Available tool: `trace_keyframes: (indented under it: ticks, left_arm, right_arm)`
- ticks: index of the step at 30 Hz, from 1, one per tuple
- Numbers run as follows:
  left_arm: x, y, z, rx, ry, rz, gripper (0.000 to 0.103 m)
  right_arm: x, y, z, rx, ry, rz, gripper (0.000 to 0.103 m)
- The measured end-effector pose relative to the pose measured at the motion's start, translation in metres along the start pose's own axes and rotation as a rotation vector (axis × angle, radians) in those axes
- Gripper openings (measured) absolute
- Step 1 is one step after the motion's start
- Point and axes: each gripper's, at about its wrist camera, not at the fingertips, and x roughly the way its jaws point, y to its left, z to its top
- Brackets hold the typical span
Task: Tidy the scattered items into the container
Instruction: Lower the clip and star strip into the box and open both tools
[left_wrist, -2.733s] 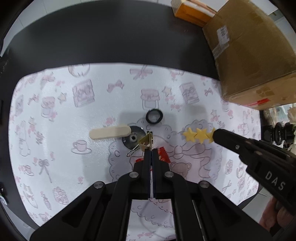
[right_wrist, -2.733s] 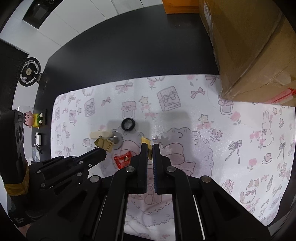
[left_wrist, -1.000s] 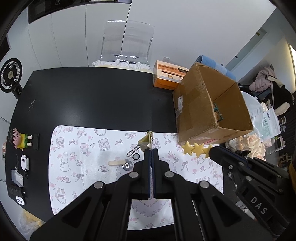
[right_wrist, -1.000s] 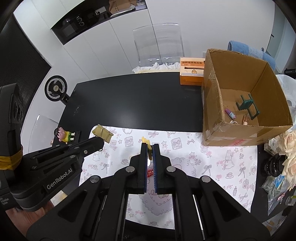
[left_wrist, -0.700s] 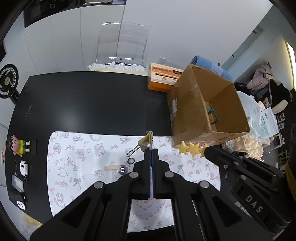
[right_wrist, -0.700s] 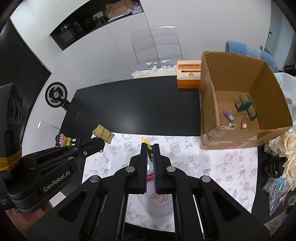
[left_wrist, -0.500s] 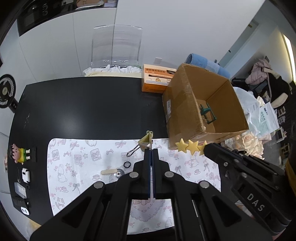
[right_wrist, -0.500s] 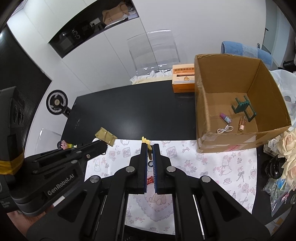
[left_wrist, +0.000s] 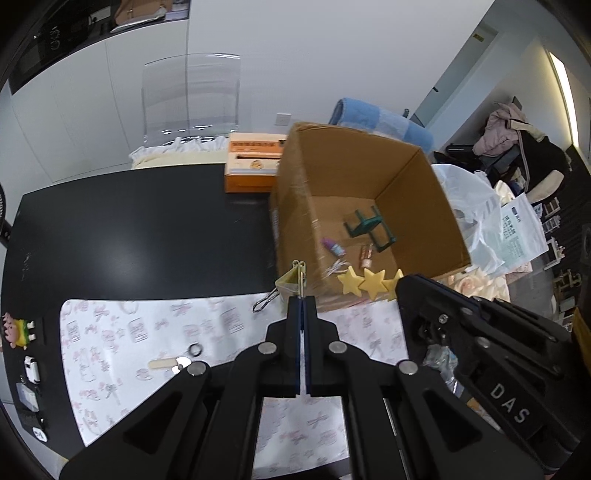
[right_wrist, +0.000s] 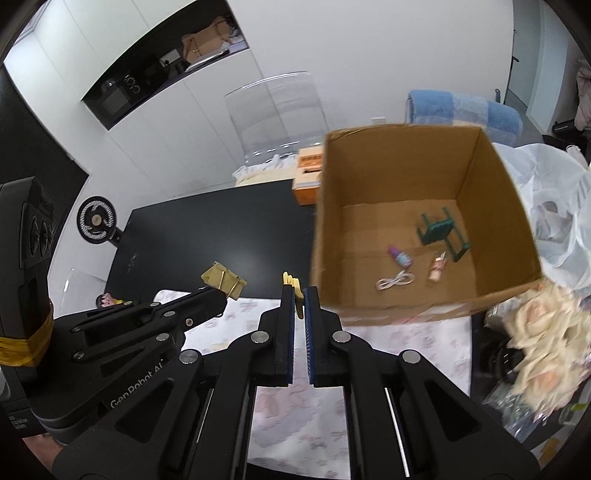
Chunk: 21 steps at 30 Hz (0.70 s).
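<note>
My left gripper (left_wrist: 302, 300) is shut on a yellow binder clip (left_wrist: 291, 282), held high above the patterned mat (left_wrist: 122, 350); the same clip (right_wrist: 224, 283) shows at the left gripper's tip in the right wrist view. My right gripper (right_wrist: 299, 291) is shut on a yellow star strip (right_wrist: 290, 279), whose stars (left_wrist: 364, 282) hang in front of the open cardboard box (left_wrist: 295, 192). The box (right_wrist: 402, 295) holds a green stand (right_wrist: 441, 232), a small purple bottle (right_wrist: 399, 255), a white cable (right_wrist: 393, 282) and a small tube (right_wrist: 437, 269).
On the mat lie a black ring (left_wrist: 195, 349), a wooden stick (left_wrist: 160, 364) and a metal disc (left_wrist: 181, 363). An orange carton (left_wrist: 253, 162) sits behind the box, a clear chair (left_wrist: 190, 96) beyond the black table (left_wrist: 140, 229). Pale artificial flowers (right_wrist: 546, 339) and bags lie right.
Both grippers have risen and moved toward the box with their items still held; the box interior now shows more fully and sits closer in both views.
</note>
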Motion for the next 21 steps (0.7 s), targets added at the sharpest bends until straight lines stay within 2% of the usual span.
trace_keyframes:
  ticks: [13, 17, 19, 21]
  left_arm:
    - [0.059, -0.064, 0.056, 0.005, 0.006, -0.035, 0.001]
    - [0.076, -0.077, 0.071, 0.013, 0.015, -0.04, 0.001]
    - [0.086, -0.082, 0.078, 0.016, 0.024, -0.043, 0.001]
    - [0.095, -0.086, 0.084, 0.018, 0.032, -0.041, 0.001]
  right_arm:
    - [0.01, -0.103, 0.061, 0.069, -0.016, -0.085, 0.005]
    - [0.021, -0.125, 0.075, 0.126, -0.023, -0.107, 0.005]
    - [0.027, -0.136, 0.082, 0.252, -0.056, -0.161, 0.005]
    - [0.033, -0.146, 0.085, 0.258, -0.05, -0.161, 0.005]
